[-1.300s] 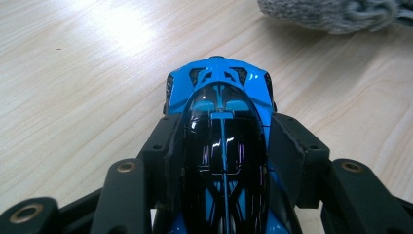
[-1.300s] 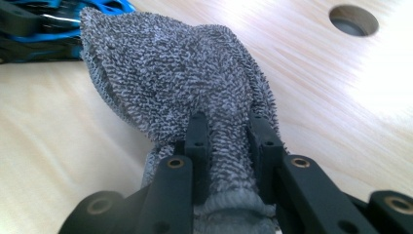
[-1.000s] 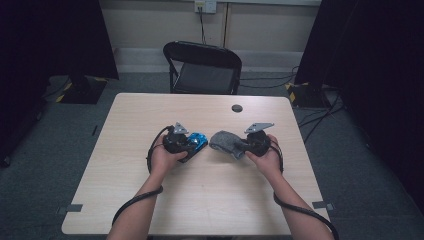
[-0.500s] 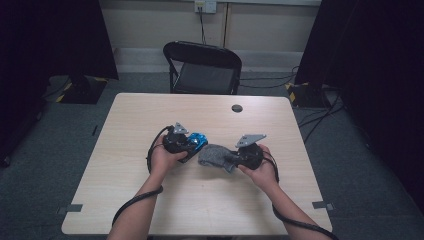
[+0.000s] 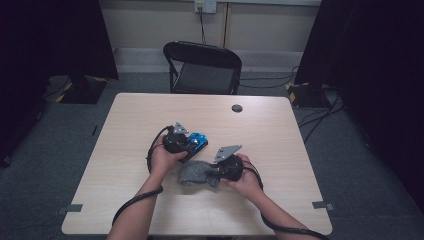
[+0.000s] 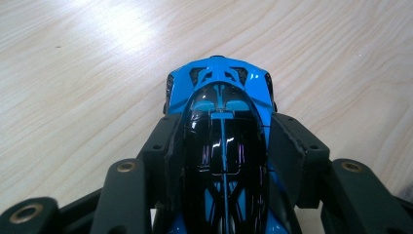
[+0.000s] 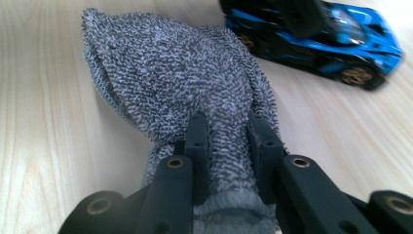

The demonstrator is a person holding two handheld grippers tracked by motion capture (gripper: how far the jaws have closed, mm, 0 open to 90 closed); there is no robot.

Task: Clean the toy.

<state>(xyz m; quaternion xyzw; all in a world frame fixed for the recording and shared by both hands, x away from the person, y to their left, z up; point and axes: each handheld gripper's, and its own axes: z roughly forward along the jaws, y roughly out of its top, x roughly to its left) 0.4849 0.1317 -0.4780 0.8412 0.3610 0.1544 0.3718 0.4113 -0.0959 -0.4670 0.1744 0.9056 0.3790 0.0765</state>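
Left gripper point(image 5: 192, 144) pinching car point(image 6: 221, 122) by its flanks; right gripper point(image 7: 228, 127) clamped on cloth point(image 7: 180, 73), just beside, car's nose pointing past cloth.

no readable text, labels or signs

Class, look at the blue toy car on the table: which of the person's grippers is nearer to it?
Left. The left gripper has the blue toy car clamped between its jaws; the right gripper, shut on a grey cloth, sits beside the car without touching it.
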